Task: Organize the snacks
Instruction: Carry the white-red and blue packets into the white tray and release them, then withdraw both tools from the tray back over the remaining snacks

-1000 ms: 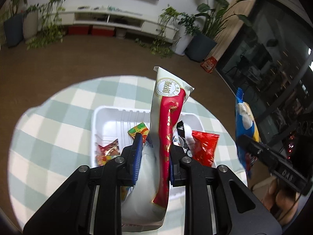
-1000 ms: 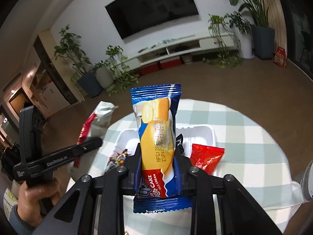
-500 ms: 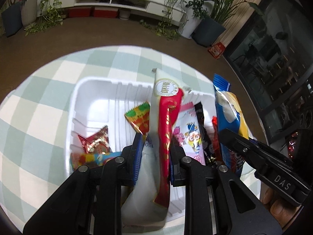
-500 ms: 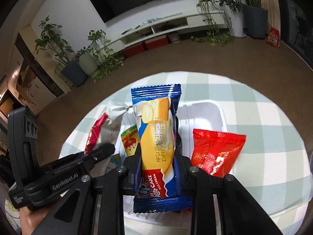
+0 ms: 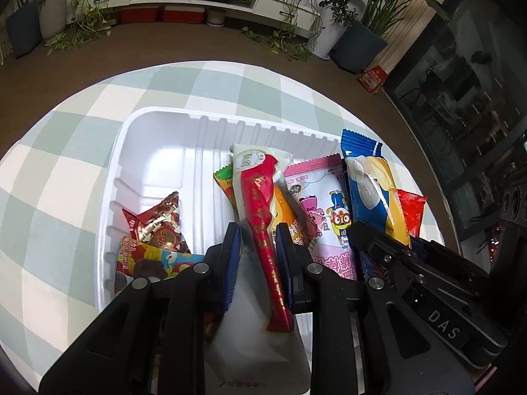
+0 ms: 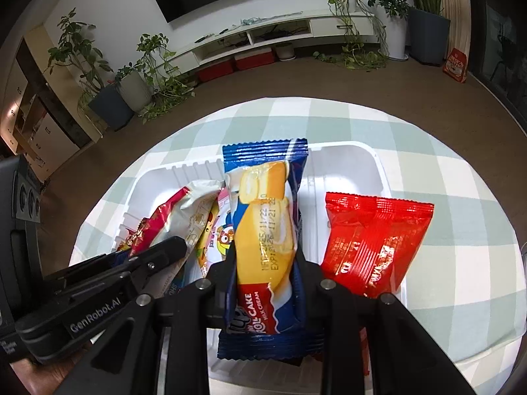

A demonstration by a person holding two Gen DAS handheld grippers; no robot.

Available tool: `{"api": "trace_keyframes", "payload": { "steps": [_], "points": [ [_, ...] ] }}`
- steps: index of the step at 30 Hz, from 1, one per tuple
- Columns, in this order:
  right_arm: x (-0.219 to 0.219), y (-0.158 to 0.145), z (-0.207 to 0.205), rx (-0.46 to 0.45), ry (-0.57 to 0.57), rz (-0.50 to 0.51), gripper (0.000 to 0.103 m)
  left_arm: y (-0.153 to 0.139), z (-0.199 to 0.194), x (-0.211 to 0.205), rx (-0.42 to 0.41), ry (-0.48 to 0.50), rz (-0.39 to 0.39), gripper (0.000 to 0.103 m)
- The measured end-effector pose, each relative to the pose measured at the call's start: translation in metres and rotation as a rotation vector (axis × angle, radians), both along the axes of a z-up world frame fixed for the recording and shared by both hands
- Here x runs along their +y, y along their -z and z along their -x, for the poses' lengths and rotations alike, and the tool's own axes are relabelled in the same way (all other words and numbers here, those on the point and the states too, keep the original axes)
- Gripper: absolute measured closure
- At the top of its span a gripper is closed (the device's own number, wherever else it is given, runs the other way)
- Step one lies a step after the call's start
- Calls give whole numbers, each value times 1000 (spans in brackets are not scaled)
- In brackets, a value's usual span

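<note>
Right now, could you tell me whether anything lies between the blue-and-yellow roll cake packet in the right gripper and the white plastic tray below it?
The blue-and-yellow roll cake packet hangs over the white plastic tray; a pink cartoon packet and a red foil packet flank it, but nothing visible blocks the drop.

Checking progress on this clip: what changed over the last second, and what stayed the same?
Both grippers came down toward the white tray. The left gripper still clamps the white-and-red packet; the right gripper still clamps the blue cake packet. Nothing was released. The snacks in the tray stayed put.
</note>
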State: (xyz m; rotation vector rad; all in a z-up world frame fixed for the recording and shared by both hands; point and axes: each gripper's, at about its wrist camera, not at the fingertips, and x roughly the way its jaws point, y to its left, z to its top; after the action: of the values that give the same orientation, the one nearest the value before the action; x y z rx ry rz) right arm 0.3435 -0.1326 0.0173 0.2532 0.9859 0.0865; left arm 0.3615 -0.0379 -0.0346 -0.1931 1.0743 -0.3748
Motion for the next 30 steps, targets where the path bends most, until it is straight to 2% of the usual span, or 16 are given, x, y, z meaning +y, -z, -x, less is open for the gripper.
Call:
{"api": "trace_keyframes", "payload": {
  "steps": [6, 9, 12, 15, 16, 17, 20, 24, 26, 28, 30],
  "points": [
    [1, -3, 1, -1, 8, 8, 71, 0, 0, -1, -9, -8, -7, 82],
    [4, -5, 3, -9, -6, 22, 62, 0, 1, 0, -12, -19, -10, 80],
    [6, -11, 8, -27, -18, 43, 57, -2, 4, 0, -21, -24, -11, 68],
    [0, -21, 14, -52, -3, 46, 56, -8, 8, 4, -36, -43, 1, 44],
    [-3, -24, 17, -60, 3, 42, 56, -10, 9, 6, -41, -47, 1, 32],
    [-5, -27, 19, -67, 4, 40, 52, -12, 10, 7, -42, -47, 5, 24],
    [-11, -41, 33, -111, 5, 59, 46, -24, 16, 12, -54, -49, 27, 21],
    [-15, -55, 59, -158, -14, 28, 45, -48, 29, 19, -94, -52, 59, 21],
    [-16, -63, 76, -197, -30, 4, 44, -66, 40, 28, -131, -52, 92, 21],
    [-17, -70, 103, -248, -60, -20, 37, -89, 58, 42, -184, -40, 139, 21],
    [-15, -71, 133, -297, -117, -38, 32, -111, 81, 55, -251, -32, 141, 9]
  ]
}}
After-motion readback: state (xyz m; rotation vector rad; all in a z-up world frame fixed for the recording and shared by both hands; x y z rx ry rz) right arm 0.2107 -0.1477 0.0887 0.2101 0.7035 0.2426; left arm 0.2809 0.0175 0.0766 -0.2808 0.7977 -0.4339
